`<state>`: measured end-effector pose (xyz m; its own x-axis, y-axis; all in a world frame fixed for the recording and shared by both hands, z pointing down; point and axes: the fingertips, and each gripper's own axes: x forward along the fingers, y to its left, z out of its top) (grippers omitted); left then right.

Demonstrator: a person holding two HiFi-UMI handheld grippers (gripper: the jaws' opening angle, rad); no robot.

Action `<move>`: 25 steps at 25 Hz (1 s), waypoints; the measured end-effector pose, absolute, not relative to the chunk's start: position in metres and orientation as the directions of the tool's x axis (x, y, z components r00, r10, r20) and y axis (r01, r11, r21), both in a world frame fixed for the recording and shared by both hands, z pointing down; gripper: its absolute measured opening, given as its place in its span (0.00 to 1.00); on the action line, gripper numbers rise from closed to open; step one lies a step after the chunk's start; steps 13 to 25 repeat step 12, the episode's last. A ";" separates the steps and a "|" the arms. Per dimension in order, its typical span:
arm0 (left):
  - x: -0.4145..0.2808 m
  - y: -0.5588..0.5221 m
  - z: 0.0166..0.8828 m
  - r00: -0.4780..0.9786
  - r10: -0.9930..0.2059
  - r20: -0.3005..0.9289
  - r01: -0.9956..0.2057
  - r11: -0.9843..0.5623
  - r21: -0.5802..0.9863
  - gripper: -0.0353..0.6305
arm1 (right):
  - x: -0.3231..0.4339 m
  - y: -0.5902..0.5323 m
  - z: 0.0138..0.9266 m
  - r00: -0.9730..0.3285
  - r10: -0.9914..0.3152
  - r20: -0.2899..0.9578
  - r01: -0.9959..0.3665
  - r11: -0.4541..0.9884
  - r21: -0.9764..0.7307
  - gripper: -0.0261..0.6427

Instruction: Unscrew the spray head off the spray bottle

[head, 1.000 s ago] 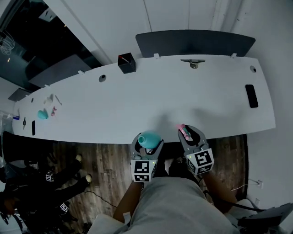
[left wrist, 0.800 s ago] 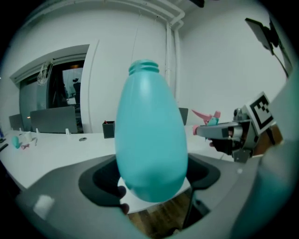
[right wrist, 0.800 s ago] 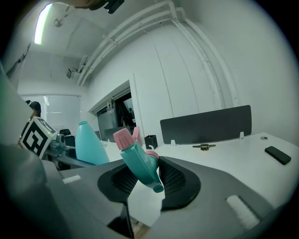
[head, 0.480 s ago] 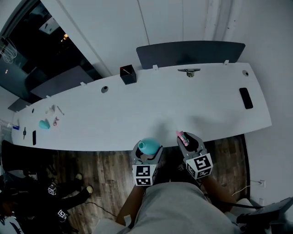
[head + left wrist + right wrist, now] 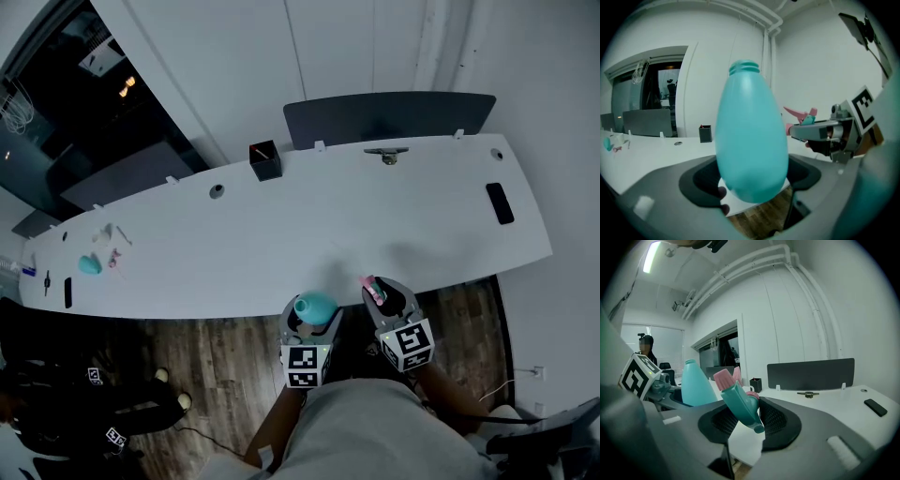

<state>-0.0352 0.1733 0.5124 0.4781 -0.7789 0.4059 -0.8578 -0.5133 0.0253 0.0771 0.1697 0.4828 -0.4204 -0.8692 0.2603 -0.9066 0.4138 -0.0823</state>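
Clamping teal bottle [image 5: 751, 140] in left fingers [image 5: 701, 180], pinching spray head [image 5: 740, 404] in right fingers [image 5: 780, 420]; can't see bottle's body from above.

Long white desk [image 5: 309, 225] above dark wood floor [image 5: 216, 352]. Along the far edge: dark grey panel [image 5: 389, 114], black square pot [image 5: 265, 160], small metal piece [image 5: 388, 155]. Black phone [image 5: 500, 202] lying flat near the right end. Small teal item [image 5: 89, 265] far left, well apart from the rest.

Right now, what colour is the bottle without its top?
Plain turquoise all over. The bottle shows best in the left gripper view.
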 end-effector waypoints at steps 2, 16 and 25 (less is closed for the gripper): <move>-0.035 0.172 0.511 0.491 -0.774 0.399 -0.850 -0.526 0.025 0.67 | 0.073 0.168 0.481 -0.422 -0.868 0.260 -0.906 0.415 -0.083 0.23; -0.043 0.168 0.513 0.489 -0.777 0.396 -0.858 -0.511 0.057 0.67 | 0.064 0.165 0.485 -0.425 -0.858 0.288 -0.903 0.425 -0.066 0.23; -0.043 0.168 0.513 0.489 -0.777 0.396 -0.858 -0.511 0.057 0.67 | 0.064 0.165 0.485 -0.425 -0.858 0.288 -0.903 0.425 -0.066 0.23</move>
